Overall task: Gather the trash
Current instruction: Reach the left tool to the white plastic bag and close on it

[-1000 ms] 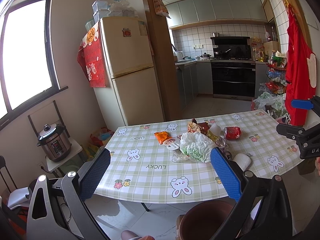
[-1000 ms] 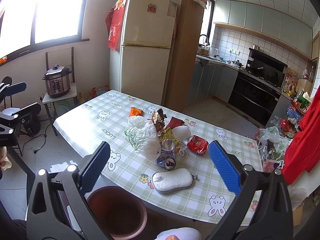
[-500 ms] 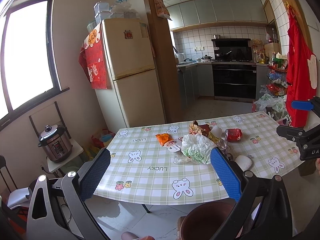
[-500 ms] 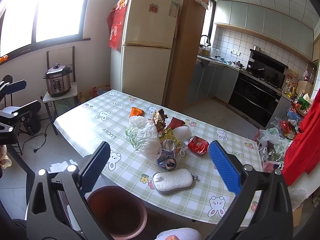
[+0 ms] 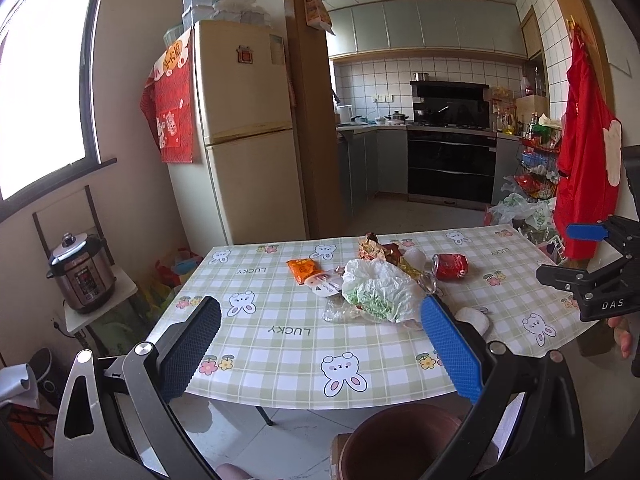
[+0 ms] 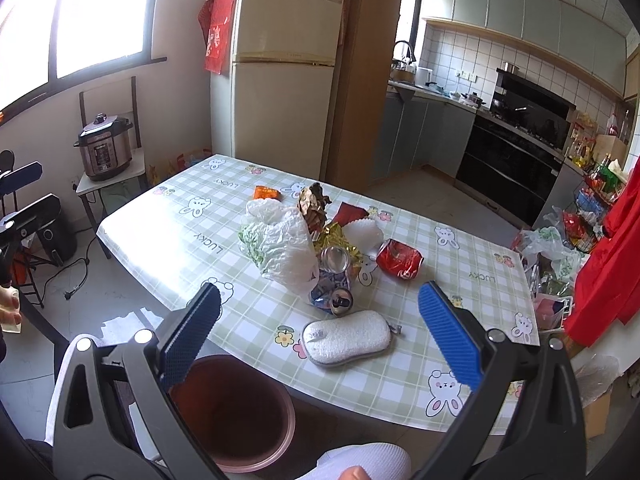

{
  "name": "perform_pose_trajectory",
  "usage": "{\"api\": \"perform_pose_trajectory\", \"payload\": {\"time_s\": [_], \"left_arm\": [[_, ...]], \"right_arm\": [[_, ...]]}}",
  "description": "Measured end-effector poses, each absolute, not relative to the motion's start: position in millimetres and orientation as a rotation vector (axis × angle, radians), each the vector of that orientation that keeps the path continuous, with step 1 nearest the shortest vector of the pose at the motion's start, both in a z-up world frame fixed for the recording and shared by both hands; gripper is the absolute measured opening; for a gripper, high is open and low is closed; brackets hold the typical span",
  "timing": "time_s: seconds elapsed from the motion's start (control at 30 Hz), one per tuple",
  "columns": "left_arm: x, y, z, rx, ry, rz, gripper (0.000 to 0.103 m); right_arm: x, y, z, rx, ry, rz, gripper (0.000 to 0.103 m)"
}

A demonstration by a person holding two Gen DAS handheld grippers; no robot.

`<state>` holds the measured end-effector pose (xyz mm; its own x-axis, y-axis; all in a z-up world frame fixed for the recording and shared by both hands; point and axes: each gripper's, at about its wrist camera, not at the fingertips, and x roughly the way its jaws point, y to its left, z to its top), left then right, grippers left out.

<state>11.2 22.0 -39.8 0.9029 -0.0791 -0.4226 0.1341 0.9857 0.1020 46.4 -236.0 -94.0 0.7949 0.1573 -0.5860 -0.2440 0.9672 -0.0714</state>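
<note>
**Both grippers held back from the litter; nothing collected yet**

The trash sits in one cluster ahead of both grippers: a crumpled white plastic bag with green print (image 6: 282, 246), a crushed red drinks can (image 6: 400, 261) ahead and to the right of it, a flattened blue can (image 6: 333, 294) nearest the right gripper, gold foil wrappers (image 6: 338, 240), a brown crumpled wrapper (image 6: 313, 204) and an orange snack packet (image 6: 267, 192) at the far side. A white oval sponge (image 6: 346, 342) lies just ahead of the right gripper, apart from the pile.

Over the last second little has changed: the left view has drawn back and lifted slightly, so the table appears marginally farther off; the right view is nearly static. No item has shifted. In my judgement the task remains at its approach stage.

The left gripper (image 5: 320, 352) is spread wide and empty, as is the right gripper (image 6: 318, 338). A brown round bin (image 6: 236, 412) stands on the floor below and between them, at the table's near edge, apparently empty.

The table (image 5: 288, 352) carries a green-checked cloth with rabbit prints. Beyond it stand a cream refrigerator (image 5: 248, 132), a kitchen with a black oven (image 5: 452, 168), and, off to the left, a pressure cooker (image 5: 80, 276) on a small stand.
</note>
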Motion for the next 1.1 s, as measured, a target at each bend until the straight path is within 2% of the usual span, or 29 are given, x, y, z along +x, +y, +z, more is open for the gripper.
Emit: {"api": "perform_pose_trajectory", "payload": {"time_s": [0.43, 0.63, 0.87, 1.1], "left_arm": [[64.2, 30.1, -103.3, 0.056, 0.506, -0.065, 0.098], [112.8, 21.4, -145.3, 0.019, 0.691, -0.097, 0.098], [170.6, 3.7, -168.9, -0.096, 0.754, -0.106, 0.098], [239.3, -31.4, -192.7, -0.205, 0.852, -0.183, 0.098]], "right_arm": [[98.2, -235.6, -172.7, -0.096, 0.686, 0.265, 0.098], [127.2, -238.2, -221.1, -0.084, 0.766, 0.293, 0.098], [156.8, -246.4, -250.9, -0.135, 0.786, 0.231, 0.098], [179.3, -265.8, -276.1, -0.066, 0.816, 0.204, 0.097]]}}
